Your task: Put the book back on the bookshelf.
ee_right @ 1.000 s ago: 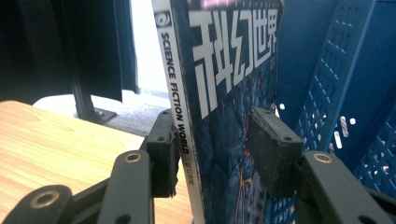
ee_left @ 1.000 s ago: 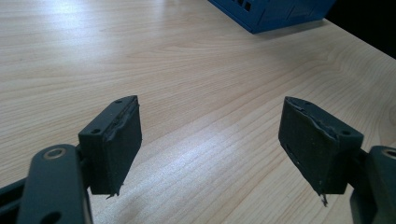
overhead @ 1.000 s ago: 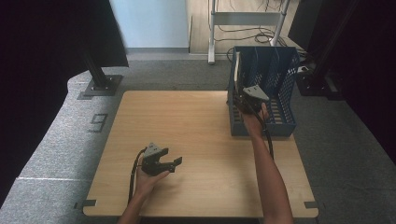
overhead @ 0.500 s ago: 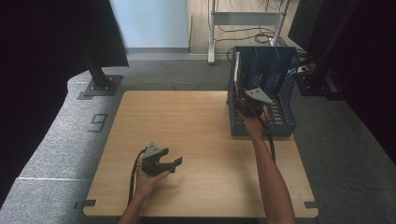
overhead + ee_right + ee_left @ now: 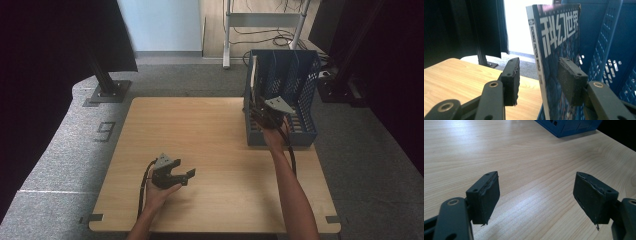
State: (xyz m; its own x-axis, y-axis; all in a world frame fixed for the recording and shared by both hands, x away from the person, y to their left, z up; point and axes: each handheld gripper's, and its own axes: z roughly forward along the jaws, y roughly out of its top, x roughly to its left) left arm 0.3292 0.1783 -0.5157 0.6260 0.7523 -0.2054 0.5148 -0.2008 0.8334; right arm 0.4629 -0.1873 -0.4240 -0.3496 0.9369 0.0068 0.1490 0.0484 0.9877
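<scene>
One upright blue-covered magazine point(image 5: 559, 62) stands between the right gripper's point(image 5: 540, 77) unclenched jaws, inside the blue plastic file rack point(image 5: 300, 85).

High view looks down on the table point(image 5: 215, 150); both gripper views sit close, sharing its blue rack point(image 5: 300, 95) (low angles)

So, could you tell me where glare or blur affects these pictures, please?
Left gripper view: a bright sheen on the table, the blue rack soft. Right gripper view: the window behind the magazine is blown out. High view: dark at both sides.
</scene>
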